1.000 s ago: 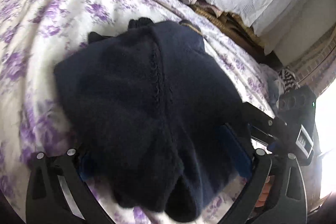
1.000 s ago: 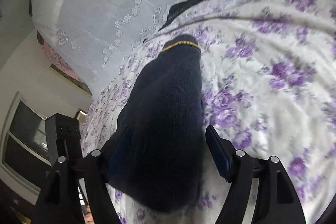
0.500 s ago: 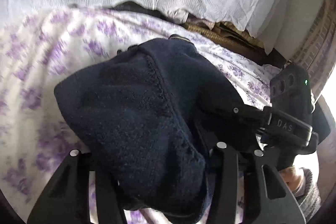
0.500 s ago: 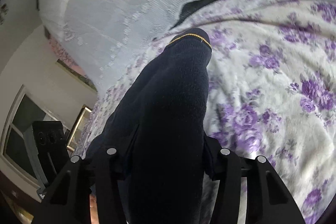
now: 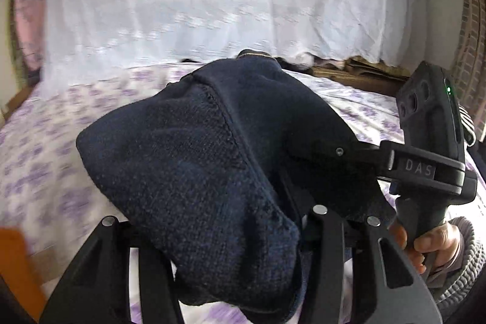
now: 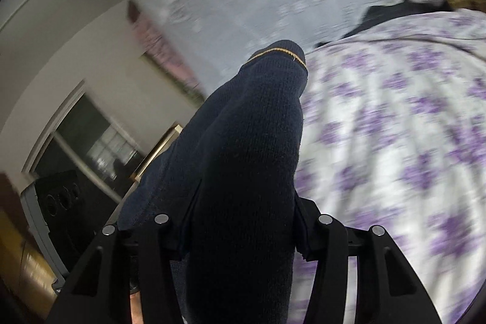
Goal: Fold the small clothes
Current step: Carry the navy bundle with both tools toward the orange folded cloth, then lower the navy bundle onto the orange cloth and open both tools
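Observation:
A dark navy knitted garment [image 5: 212,160] is lifted off the bed, bunched between both grippers. My left gripper [image 5: 218,236] is shut on its near edge; the fabric drapes over the fingers. My right gripper [image 6: 240,220] is shut on the same garment [image 6: 252,141], which rises ahead to a cuff with a thin yellow stripe [image 6: 282,52]. The right gripper's body also shows in the left wrist view [image 5: 431,141], close on the right, held by a hand. The fingertips of both grippers are hidden under the cloth.
The bed has a white sheet with purple flowers [image 5: 45,172], also seen in the right wrist view [image 6: 395,126]. A white lace cover [image 5: 212,5] hangs behind. Folded brown cloth [image 5: 358,72] lies at the bed's far edge. A window [image 6: 88,148] is at the left.
Both grippers closed on the garment and raised it off the bed. The views tilted up, showing more of the white cover and wall. The two grippers came closer together.

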Tool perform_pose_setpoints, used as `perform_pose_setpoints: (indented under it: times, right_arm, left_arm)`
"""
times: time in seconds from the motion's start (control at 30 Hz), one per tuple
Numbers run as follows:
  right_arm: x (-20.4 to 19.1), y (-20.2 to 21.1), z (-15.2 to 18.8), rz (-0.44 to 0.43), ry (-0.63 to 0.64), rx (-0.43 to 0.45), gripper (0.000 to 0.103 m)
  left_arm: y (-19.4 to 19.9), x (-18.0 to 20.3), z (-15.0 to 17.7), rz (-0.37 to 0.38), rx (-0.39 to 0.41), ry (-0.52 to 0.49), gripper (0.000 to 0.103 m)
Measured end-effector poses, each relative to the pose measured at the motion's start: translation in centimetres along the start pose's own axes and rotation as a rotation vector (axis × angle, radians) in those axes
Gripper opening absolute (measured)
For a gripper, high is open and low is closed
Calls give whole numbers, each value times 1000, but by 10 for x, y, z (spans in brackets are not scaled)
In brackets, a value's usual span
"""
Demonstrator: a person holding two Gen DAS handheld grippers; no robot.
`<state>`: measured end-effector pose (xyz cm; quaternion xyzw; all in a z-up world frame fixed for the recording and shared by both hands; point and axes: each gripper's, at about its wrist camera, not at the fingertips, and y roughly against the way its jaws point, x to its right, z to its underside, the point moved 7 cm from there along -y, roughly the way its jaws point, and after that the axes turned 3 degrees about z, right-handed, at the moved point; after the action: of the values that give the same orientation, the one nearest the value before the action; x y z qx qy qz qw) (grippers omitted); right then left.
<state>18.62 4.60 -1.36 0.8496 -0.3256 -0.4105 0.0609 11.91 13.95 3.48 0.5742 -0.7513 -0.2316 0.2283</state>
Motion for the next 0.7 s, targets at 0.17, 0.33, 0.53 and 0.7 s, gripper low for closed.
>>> perform_pose_setpoints:
  times: [0.17,0.33,0.53,0.7]
  right_arm:
    - [-79,-45,27,-87,52,-77,52]
    - [-156,-92,58,-160,104,-154,52]
    - [-239,-160,113,-236,145,-283,52]
    - [-267,-208,166,-238,184,-408,53]
  left_arm:
    - [60,-56,21,-103,20,56,46]
    - [124,-129,47,-204,35,142,47]
    - [181,-213,91,-295,17,256,47]
    - [200,-272,146,-334,-4,408,47]
